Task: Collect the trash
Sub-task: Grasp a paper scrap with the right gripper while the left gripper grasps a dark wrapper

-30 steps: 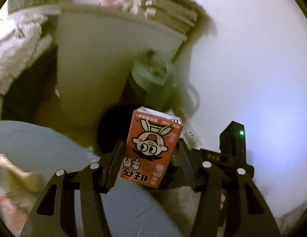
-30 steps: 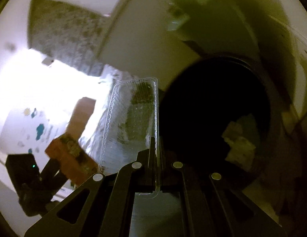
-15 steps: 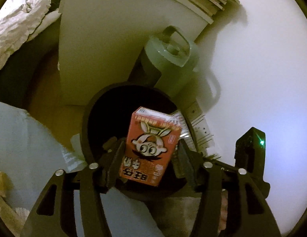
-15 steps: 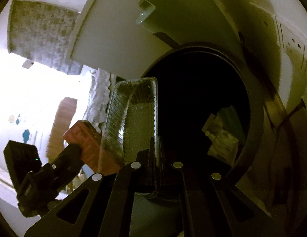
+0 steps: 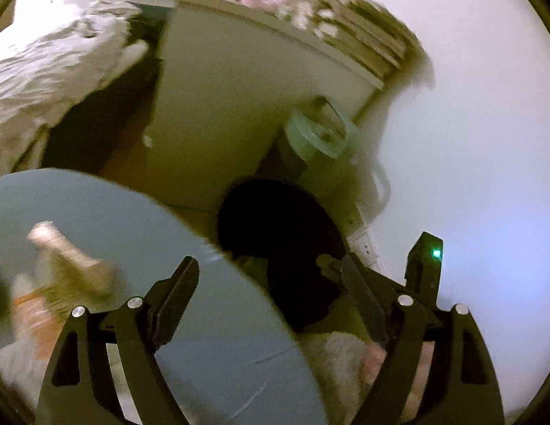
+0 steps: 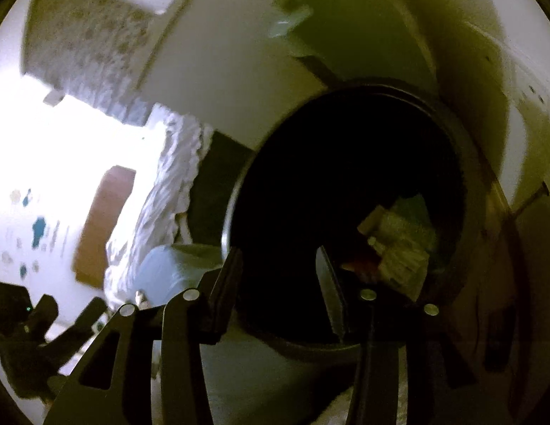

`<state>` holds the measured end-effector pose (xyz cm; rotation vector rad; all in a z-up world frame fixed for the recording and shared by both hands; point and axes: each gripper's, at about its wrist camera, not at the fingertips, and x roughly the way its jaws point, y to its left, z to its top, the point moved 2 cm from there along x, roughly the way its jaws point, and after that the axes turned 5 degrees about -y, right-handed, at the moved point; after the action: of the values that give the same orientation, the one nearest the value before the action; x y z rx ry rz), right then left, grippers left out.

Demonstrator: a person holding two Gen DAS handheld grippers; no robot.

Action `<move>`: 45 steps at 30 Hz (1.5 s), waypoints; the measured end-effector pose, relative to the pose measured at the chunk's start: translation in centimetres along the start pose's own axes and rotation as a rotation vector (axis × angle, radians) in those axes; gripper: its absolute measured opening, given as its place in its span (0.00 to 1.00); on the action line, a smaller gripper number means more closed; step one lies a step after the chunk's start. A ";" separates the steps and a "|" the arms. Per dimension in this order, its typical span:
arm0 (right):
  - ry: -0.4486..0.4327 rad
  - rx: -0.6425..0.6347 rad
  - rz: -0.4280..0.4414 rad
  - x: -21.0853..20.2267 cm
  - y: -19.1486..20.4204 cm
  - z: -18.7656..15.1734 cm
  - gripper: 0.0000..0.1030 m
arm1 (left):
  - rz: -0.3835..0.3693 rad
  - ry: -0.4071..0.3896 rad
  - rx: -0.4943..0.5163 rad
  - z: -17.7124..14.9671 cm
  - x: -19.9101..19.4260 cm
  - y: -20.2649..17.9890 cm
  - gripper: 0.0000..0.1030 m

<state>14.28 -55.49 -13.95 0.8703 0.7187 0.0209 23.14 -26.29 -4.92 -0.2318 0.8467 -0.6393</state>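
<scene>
A black round bin [image 6: 468, 163] stands on the floor, and my right gripper [image 6: 278, 260] hangs over its mouth. Its jaws are opening and nothing is between them. Inside the bin lie crumpled paper scraps [image 6: 399, 244] and a reddish carton [image 6: 360, 265], dim in the dark. My left gripper [image 5: 269, 276] is opening wide and is empty, over the edge of a grey-blue round table [image 5: 133, 219] beside the bin [image 5: 275, 223]. Blurred beige and orange litter [image 5: 62, 272] lies on the table at the left. The left gripper's body [image 6: 41, 322] shows at the lower left of the right wrist view.
A white cabinet panel [image 5: 239, 106] stands behind the bin, with a pale green jug [image 5: 317, 141] against it. A white power strip [image 5: 363, 244] lies by the wall. Rumpled white bedding [image 5: 44, 81] lies at the left. The right gripper's body [image 5: 424, 262] is close on the right.
The red carton has left my left gripper and the clear tray has left my right one; both jaws have spread. The left gripper has drawn back from the bin over the table.
</scene>
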 end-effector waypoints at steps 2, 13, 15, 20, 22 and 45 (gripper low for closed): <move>0.020 -0.064 0.021 0.4 2.0 -0.4 0.43 | 0.051 -0.021 -0.032 -0.1 -2.3 2.4 0.80; 0.229 -0.697 0.153 6.7 19.5 -6.2 0.43 | 0.366 -0.050 -0.201 -2.1 -10.8 20.0 0.79; 0.261 -0.787 0.144 8.1 21.1 -7.3 0.43 | 0.364 -0.034 -0.219 -2.7 -10.8 21.9 0.75; 0.367 -0.941 0.109 12.3 23.8 -9.6 0.43 | 0.333 0.004 -0.236 -3.3 -9.2 24.6 0.61; 0.391 -0.973 0.112 13.3 24.3 -10.3 0.42 | 0.314 0.014 -0.243 -3.3 -8.6 25.0 0.54; 0.127 -0.522 0.321 4.9 19.0 -3.1 0.17 | 0.124 -0.188 -0.170 0.0 -11.9 15.1 0.22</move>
<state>21.30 -39.39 -4.70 0.4750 0.6426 0.5328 23.85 -7.12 -4.07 -0.3842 0.7286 -0.4226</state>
